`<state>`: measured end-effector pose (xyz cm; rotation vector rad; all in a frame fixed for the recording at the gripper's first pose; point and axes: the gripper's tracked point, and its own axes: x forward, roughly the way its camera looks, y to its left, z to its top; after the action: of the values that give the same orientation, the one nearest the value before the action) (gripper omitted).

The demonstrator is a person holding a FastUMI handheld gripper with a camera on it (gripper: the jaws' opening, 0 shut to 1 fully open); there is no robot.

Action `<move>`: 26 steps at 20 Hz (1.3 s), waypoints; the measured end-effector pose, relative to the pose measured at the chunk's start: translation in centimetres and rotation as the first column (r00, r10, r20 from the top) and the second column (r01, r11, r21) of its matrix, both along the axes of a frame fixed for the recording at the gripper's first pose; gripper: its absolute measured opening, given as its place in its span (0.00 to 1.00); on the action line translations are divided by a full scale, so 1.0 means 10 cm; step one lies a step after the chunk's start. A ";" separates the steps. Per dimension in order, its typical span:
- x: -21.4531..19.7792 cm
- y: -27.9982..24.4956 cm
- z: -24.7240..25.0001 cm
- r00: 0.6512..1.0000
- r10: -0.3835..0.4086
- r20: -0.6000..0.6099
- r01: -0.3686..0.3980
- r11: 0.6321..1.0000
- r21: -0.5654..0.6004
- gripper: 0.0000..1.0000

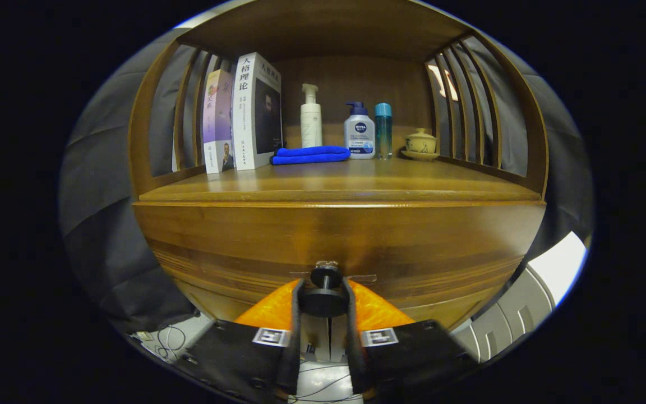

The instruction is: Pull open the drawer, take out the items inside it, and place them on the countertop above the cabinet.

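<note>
The drawer's dark knob (323, 294), low in the middle of the frame on the drawer front (334, 241), sits clamped between the gripper (323, 297) fingers, below the table (334, 182) carrying books (244, 115), bottles (359, 133) and a blue cloth (310, 155).

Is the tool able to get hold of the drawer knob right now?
Probably yes. The knob already sits between the fingers of the tool, which flank it closely on both sides with nothing in between; whether they press on it yet is hard to tell.

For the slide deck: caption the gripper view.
Gripper fingers closed on the black drawer knob below a wooden countertop holding books, bottles and cloth.
</note>
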<state>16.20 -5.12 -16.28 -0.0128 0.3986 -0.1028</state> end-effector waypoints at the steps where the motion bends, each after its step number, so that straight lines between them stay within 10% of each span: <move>1: -0.02 0.01 0.01 1.000 0.000 0.000 0.000 1.000 -0.009 0.26; 26: -1.48 0.18 0.02 0.991 0.135 -0.005 -0.135 0.989 -0.067 0.26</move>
<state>1.44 -3.28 -16.10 -0.1060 0.3938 0.0175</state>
